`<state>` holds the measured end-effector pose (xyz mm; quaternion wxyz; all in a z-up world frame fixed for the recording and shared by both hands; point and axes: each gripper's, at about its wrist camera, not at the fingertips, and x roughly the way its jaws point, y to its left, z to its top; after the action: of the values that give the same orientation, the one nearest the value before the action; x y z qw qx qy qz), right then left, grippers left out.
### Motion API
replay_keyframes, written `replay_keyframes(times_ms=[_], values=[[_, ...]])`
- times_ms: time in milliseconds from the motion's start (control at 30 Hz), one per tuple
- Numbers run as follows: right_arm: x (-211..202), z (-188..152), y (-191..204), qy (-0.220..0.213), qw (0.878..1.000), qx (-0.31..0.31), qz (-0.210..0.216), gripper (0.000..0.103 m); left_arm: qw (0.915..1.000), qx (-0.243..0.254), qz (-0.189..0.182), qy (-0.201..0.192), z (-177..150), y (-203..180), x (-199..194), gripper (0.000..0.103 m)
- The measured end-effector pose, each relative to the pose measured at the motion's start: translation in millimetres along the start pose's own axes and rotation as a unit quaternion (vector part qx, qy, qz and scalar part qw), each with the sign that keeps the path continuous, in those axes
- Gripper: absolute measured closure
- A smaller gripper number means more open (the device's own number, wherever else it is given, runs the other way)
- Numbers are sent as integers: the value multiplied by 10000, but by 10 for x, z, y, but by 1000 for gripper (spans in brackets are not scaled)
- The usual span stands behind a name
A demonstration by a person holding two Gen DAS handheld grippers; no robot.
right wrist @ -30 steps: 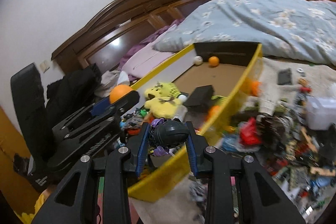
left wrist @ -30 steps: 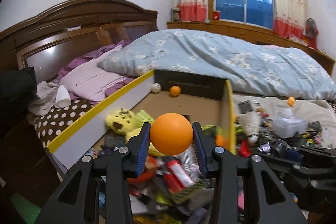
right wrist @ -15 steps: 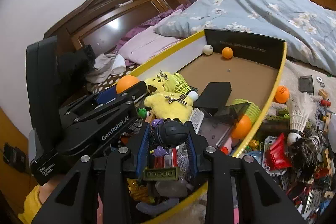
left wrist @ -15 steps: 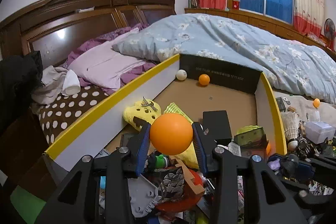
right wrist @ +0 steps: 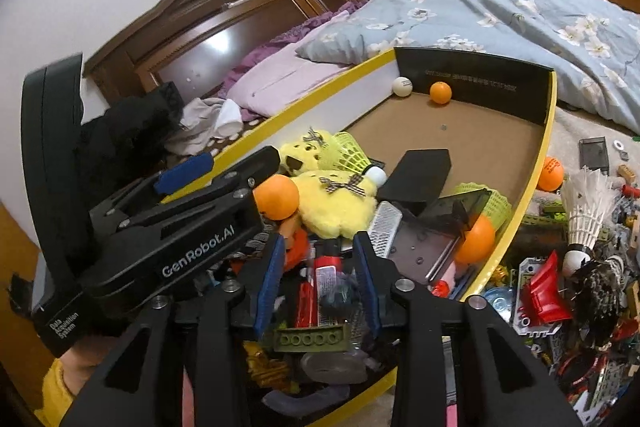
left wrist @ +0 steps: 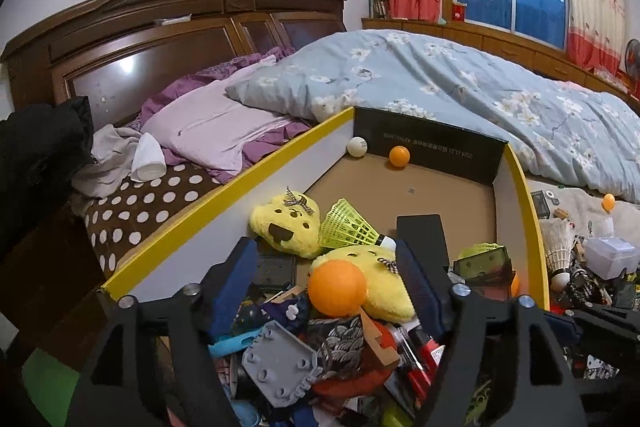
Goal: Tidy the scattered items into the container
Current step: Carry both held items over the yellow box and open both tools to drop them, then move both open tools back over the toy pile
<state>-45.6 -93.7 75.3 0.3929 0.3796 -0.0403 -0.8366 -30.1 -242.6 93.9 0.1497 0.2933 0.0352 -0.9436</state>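
Both tools hung over the yellow-rimmed box: the left tool was spreading, its orange ball loose against a yellow plush; the right tool was spreading over a dark ball.

Orange ball atop clutter in yellow-rimmed box

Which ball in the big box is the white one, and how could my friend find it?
Find the yellow-rimmed box on the bed. Look to its far end, where a black wall stands. The white ball sits in the left corner there, beside an orange ball; it is the only white ball visible inside.
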Motion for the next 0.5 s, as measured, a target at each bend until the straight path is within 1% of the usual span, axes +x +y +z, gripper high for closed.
replay_keyframes(times_ms=[67,200,367,500], values=[[-64,2,10,-100,9999,2,-8,58,10000,15,3,-26,-7,3,-50,27],[-208,-14,43,-155,9999,-44,-36,57,9999,5,-48,-90,-19,-28,-189,26],[-484,-102,28,-280,9994,-71,-186,57,9995,83,-268,-157,-32,-184,-400,26],[-789,-222,-50,-411,9987,-7,-304,57,9979,256,-546,-252,-74,-418,-622,26]])
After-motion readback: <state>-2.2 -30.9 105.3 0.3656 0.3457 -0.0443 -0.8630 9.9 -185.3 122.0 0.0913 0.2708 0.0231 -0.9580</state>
